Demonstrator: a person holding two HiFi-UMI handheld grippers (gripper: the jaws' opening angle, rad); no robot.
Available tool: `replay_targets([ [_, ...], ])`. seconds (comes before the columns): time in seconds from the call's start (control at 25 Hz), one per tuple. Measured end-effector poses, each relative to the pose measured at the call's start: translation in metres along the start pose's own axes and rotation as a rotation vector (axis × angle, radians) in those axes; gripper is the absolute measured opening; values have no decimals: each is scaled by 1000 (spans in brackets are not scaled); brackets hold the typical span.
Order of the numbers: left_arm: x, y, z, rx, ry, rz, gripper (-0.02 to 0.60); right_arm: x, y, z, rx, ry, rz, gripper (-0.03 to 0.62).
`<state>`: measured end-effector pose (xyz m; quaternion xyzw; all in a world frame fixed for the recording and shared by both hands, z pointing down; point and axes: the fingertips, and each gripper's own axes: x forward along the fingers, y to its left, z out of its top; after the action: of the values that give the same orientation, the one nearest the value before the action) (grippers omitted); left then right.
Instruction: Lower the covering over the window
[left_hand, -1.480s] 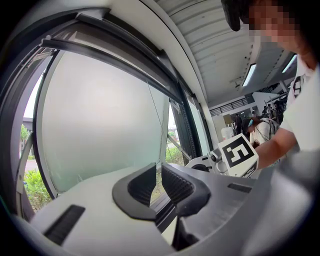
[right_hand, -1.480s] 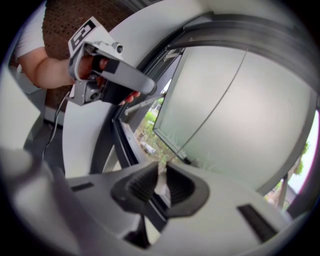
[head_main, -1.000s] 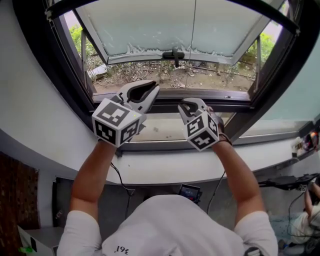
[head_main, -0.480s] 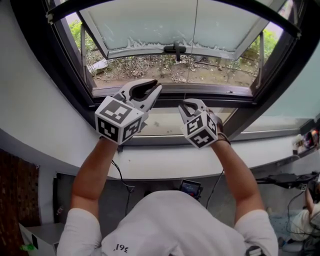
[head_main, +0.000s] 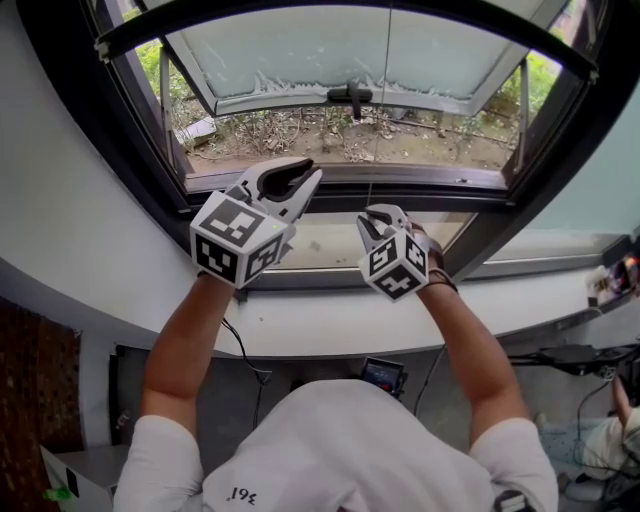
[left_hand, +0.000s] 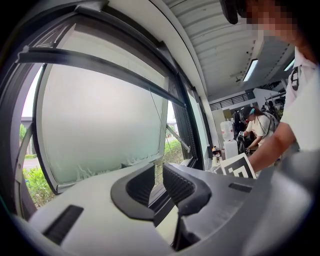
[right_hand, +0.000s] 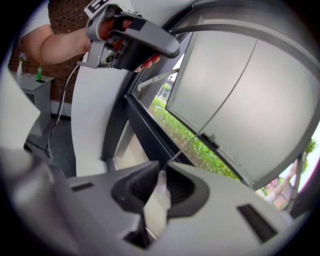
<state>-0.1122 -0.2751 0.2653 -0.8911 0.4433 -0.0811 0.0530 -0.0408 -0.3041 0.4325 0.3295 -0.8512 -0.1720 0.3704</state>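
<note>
Right gripper (head_main: 378, 215) is clamped on the pull cord (head_main: 389, 100), at its white end piece (right_hand: 159, 192), by the window frame's (head_main: 440, 181) lower edge. The cord runs straight up to the blind's bottom rail (left_hand: 100, 64), near the frame's top. Left gripper (head_main: 285, 178) has just eased open and holds nothing. The pull looks like straight down.

A white window sill (head_main: 320, 335) runs under the window (head_main: 350, 60). Some small things (head_main: 612, 283) sit at its far right end, too small to tell apart. Down on the grey floor (head_main: 245, 415) stands a grey cabinet (head_main: 85, 468).
</note>
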Motion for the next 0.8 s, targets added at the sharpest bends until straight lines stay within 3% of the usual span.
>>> replay_targets([
  [0.8,-9,13,52,217,-42,74,67,29,38,-42,-40,111,38,60],
])
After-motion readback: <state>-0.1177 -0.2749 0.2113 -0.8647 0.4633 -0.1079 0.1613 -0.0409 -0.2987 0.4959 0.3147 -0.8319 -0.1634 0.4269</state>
